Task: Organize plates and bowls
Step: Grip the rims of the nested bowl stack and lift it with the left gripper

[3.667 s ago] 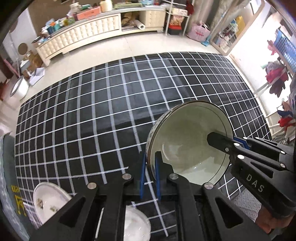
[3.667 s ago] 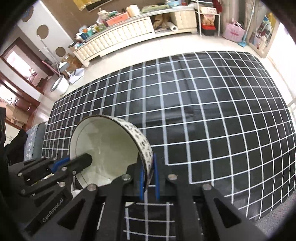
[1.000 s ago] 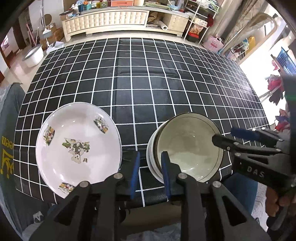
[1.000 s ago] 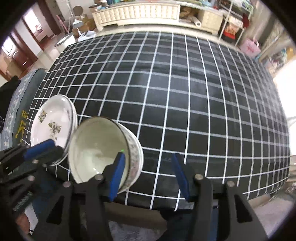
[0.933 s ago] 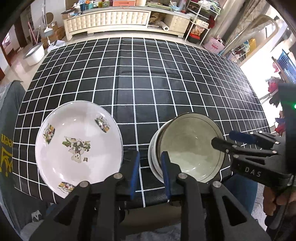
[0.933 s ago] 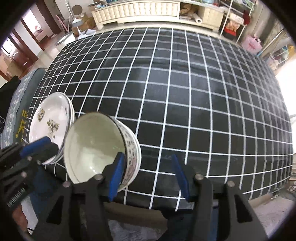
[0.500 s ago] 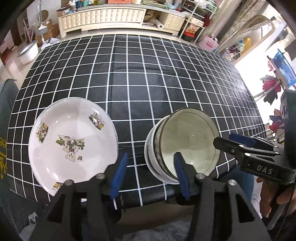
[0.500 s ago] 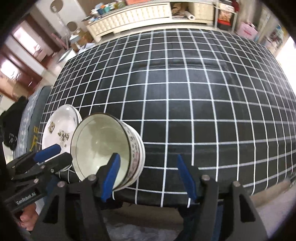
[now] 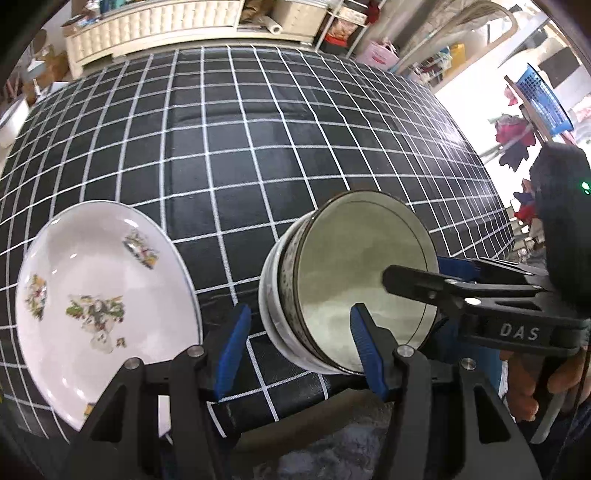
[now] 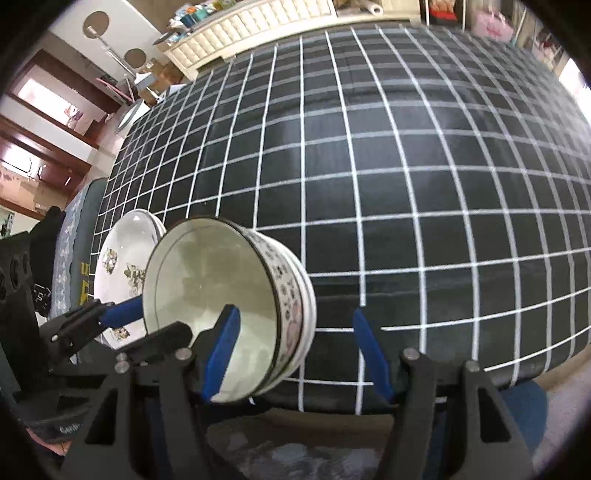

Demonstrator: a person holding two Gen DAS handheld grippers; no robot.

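Observation:
A stack of patterned bowls (image 9: 354,280) stands near the front edge of the black checked table (image 9: 229,140), and it also shows in the right wrist view (image 10: 221,299). A white floral plate stack (image 9: 96,291) lies to its left, seen in the right wrist view too (image 10: 122,254). My left gripper (image 9: 299,347) is open and empty, its jaws either side of the bowls' near left rim. My right gripper (image 10: 295,350) is open and empty, its jaws straddling the bowls' right rim. Each gripper appears in the other's view.
The table's front edge (image 10: 369,402) is just below both grippers. A dark sofa arm (image 10: 70,236) sits left of the table. A white cabinet (image 9: 155,26) stands beyond the far edge. A blue basket (image 9: 543,99) is at the far right.
Both grippers let go of the bowl, which now rests on the bowl stack beside the plates. Over the last second both jaws opened wider and both grippers drew back slightly.

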